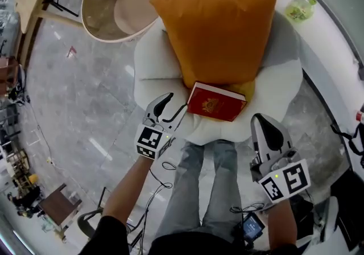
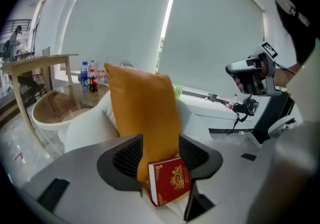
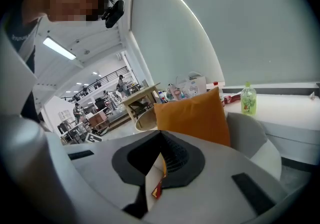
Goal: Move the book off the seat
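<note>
A red book (image 1: 216,102) with a gold crest lies on the white seat (image 1: 159,69), at the foot of an upright orange cushion (image 1: 219,32). My left gripper (image 1: 170,109) is open just left of the book's near corner. In the left gripper view the book (image 2: 170,180) shows between and beyond the jaws of that gripper (image 2: 161,150), and the pads do not press on it. My right gripper (image 1: 267,128) hangs off the seat's front right edge, jaws together and empty. In the right gripper view, past that gripper (image 3: 159,155), a sliver of the book (image 3: 156,188) shows.
A round wood-and-glass table (image 1: 122,3) stands behind the chair at the left. A white ledge (image 1: 335,37) curves along the right and carries a green bottle (image 1: 300,8). The person's legs in jeans (image 1: 207,180) are right in front of the seat.
</note>
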`<action>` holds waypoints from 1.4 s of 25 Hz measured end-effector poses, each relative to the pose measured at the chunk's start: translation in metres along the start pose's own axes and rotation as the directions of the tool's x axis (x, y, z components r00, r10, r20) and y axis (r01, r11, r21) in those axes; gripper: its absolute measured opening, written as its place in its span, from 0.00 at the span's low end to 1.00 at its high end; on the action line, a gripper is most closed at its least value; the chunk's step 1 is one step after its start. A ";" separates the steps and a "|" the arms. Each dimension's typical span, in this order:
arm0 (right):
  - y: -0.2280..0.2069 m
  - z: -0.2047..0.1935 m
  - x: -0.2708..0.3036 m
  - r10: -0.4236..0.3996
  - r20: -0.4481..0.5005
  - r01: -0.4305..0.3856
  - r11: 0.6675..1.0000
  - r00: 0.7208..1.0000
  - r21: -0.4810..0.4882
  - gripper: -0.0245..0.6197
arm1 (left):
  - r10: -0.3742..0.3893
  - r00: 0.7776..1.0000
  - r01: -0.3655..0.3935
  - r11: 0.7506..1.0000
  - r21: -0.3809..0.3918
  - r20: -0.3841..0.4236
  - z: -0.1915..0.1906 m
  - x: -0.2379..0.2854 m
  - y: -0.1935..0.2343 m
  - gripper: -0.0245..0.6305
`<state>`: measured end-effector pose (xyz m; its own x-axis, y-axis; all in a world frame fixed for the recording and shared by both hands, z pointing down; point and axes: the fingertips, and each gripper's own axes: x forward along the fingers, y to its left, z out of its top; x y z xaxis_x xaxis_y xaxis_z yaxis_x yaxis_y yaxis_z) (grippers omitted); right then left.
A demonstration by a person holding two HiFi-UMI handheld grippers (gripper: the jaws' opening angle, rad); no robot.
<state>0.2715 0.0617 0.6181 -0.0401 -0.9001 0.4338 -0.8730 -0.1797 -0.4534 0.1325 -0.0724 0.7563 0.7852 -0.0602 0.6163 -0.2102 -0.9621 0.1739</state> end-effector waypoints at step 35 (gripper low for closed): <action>-0.058 -0.127 0.059 0.143 -0.133 -0.129 0.986 0.981 0.107 0.06 | -0.540 0.769 0.549 0.832 -0.080 -0.342 -0.148 0.153 -0.090 0.52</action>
<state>0.2583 0.0696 0.7693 -0.2285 -0.8556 0.4646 -0.8036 -0.1036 -0.5861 0.1852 0.0443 0.9483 0.5178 0.5648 0.6426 0.2101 -0.8121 0.5444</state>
